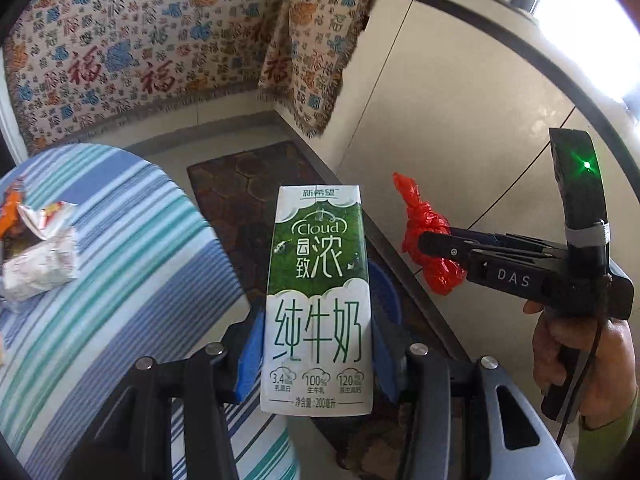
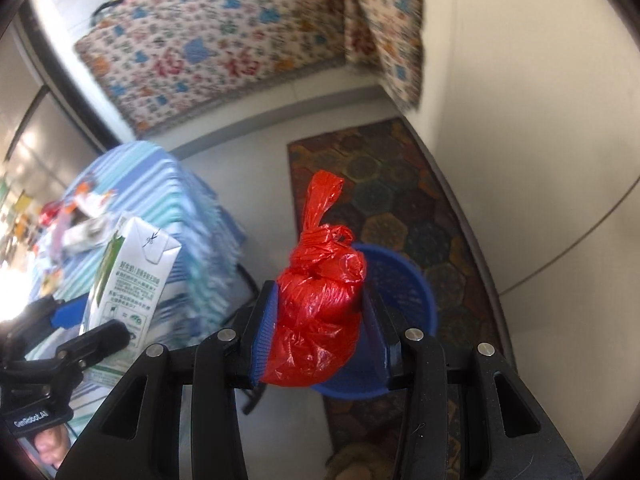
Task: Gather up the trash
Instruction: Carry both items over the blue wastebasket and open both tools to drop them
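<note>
Carrying step, both loads up off the desk (image 1: 132, 216). Left tool (image 1: 318, 354) clamped on milk carton (image 1: 318, 300), upright between the pads. Right tool (image 2: 320, 320) clamped on knotted red bag (image 2: 320, 312), knot pointing away. Blue basket (image 2: 404, 280) on the floor just beyond and below right tool, partly hidden behind the bag; probably the bin. Next: bring each tool over the basket rim, then spread the pads to drop. More wrappers (image 1: 40, 256) on desk left of left tool. Carton reads "Cloud", "100%", Chinese for pure milk; right tool marked "DAS".
</note>
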